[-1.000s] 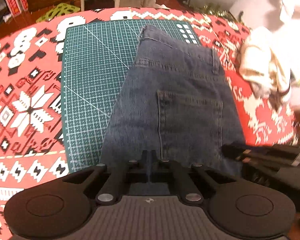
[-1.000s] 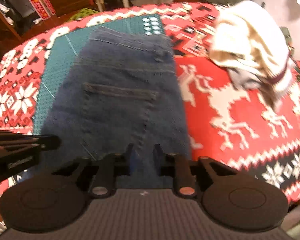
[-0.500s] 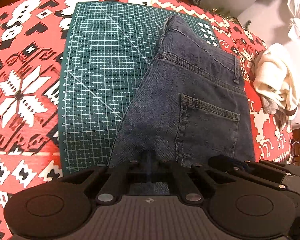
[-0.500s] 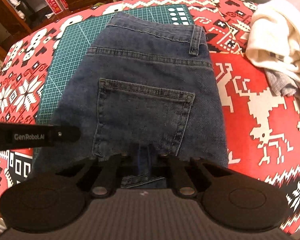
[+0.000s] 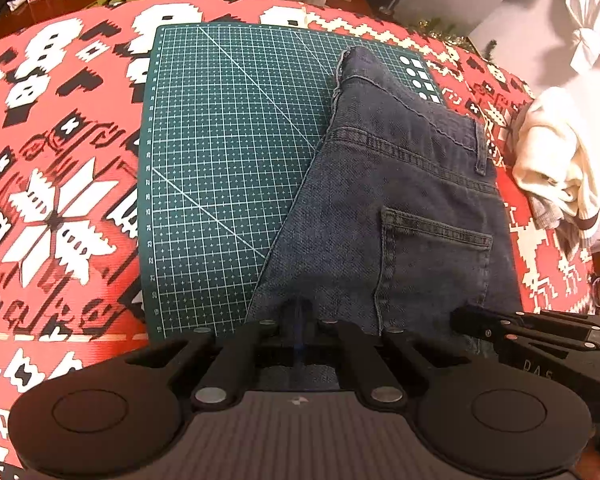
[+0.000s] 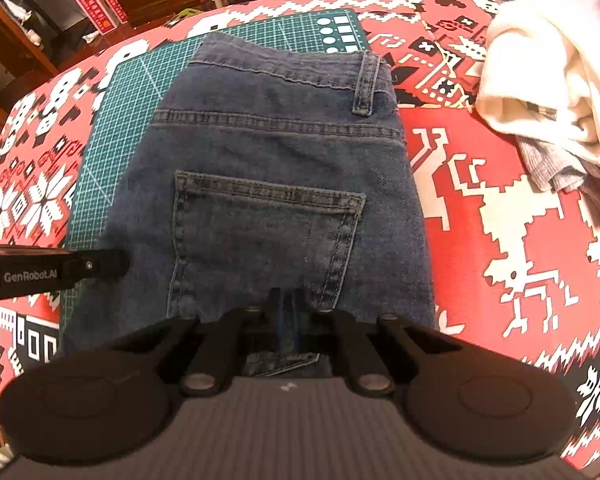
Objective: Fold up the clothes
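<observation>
Dark blue jeans (image 5: 400, 200) lie folded, back pocket up, half on a green cutting mat (image 5: 220, 140) and half on the red patterned tablecloth. My left gripper (image 5: 298, 314) is shut on the jeans' near edge, with a strip of denim pinched between its fingers. My right gripper (image 6: 286, 300) grips the same near edge of the jeans (image 6: 280, 152) further right, its jaws closing tight on a fold of fabric; a hem shows below the fingers. Each gripper shows in the other's view, the right gripper (image 5: 500, 328) and the left gripper (image 6: 80, 266).
A heap of cream and grey clothes (image 6: 548, 80) lies at the table's far right, also as the cream heap (image 5: 552, 168). The mat (image 6: 112, 128) shows bare grid left of the jeans. Wooden furniture and red boxes (image 6: 100, 8) stand beyond the table's far edge.
Both grippers sank toward the table and the view steadied. The right gripper's fingers, apart a second ago, have come together on the denim. The left gripper stayed shut.
</observation>
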A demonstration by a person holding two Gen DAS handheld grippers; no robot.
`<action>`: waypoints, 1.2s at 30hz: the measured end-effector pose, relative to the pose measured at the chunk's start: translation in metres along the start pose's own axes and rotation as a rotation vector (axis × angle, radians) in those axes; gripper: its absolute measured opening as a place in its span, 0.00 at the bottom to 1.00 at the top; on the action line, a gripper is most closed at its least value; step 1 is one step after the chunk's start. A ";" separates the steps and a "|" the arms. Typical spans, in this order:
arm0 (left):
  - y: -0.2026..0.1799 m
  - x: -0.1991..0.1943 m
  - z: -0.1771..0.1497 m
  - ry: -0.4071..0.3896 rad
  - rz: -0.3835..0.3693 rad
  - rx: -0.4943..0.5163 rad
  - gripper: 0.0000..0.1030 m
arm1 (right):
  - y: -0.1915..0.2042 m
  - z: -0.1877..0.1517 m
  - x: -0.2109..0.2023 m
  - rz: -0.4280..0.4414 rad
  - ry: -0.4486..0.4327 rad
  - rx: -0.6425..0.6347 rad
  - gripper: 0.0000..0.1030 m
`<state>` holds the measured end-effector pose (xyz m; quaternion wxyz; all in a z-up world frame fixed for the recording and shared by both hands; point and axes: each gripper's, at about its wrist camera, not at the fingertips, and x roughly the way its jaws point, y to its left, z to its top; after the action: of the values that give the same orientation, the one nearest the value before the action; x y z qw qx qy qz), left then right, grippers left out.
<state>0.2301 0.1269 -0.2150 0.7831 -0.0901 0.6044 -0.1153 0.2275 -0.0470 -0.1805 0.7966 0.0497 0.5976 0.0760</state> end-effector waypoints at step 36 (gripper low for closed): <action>-0.008 -0.033 -0.056 0.078 -0.048 0.076 0.00 | -0.049 -0.044 -0.041 -0.111 0.016 0.056 0.09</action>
<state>0.1670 0.1282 -0.1961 0.7588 -0.0704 0.6274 -0.1603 0.1772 -0.1027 -0.1624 0.7932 0.0380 0.6076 0.0155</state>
